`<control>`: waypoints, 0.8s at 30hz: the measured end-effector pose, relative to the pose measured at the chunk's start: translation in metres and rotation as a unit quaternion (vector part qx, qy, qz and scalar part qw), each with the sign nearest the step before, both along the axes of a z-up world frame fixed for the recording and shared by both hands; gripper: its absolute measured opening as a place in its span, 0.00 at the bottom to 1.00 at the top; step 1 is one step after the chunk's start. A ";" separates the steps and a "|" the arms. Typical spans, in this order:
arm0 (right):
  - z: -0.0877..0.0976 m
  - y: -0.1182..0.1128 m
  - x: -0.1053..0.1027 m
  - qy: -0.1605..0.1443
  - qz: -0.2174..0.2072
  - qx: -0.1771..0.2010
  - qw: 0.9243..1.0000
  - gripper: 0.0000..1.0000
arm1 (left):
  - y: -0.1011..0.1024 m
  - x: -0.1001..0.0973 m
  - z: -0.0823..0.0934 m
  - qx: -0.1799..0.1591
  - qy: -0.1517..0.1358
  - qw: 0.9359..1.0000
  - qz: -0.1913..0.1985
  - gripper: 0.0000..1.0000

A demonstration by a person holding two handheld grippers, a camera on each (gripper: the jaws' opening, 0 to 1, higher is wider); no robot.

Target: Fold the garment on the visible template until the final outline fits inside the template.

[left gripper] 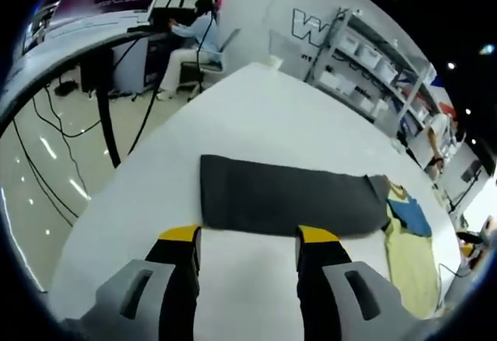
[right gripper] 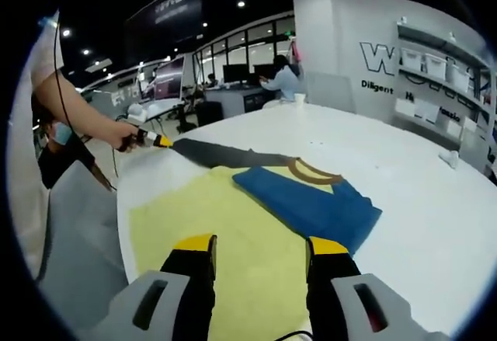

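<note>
Garment [right gripper: 256,224] flat on table [right gripper: 404,178], left hand-held gripper [left gripper: 247,240] released, right hand-held gripper [right gripper: 260,246] released, both hovering.

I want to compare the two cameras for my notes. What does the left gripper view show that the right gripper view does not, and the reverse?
Left gripper view: the dark grey template as a whole rectangle, and black cables over the floor. Right gripper view: a hand holding the left gripper at the template's end. Both: the yellow and blue garment on the white table.
</note>
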State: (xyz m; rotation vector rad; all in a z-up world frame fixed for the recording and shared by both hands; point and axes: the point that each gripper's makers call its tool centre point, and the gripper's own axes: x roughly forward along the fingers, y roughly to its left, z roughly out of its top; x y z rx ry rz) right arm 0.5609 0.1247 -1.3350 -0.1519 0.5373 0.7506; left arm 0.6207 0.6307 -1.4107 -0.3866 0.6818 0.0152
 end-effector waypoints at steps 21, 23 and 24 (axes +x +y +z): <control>0.007 -0.006 -0.009 -0.007 -0.022 -0.006 1.000 0.41 | 0.023 0.010 -0.011 0.004 0.009 0.999 0.034 0.04; 0.008 -0.007 -0.009 -0.008 -0.023 -0.008 1.000 0.41 | 0.022 0.012 -0.010 0.004 0.008 0.999 0.033 0.03; 0.008 -0.008 -0.010 -0.008 -0.024 -0.008 1.000 0.40 | 0.021 0.012 -0.010 0.007 0.009 1.000 0.029 0.03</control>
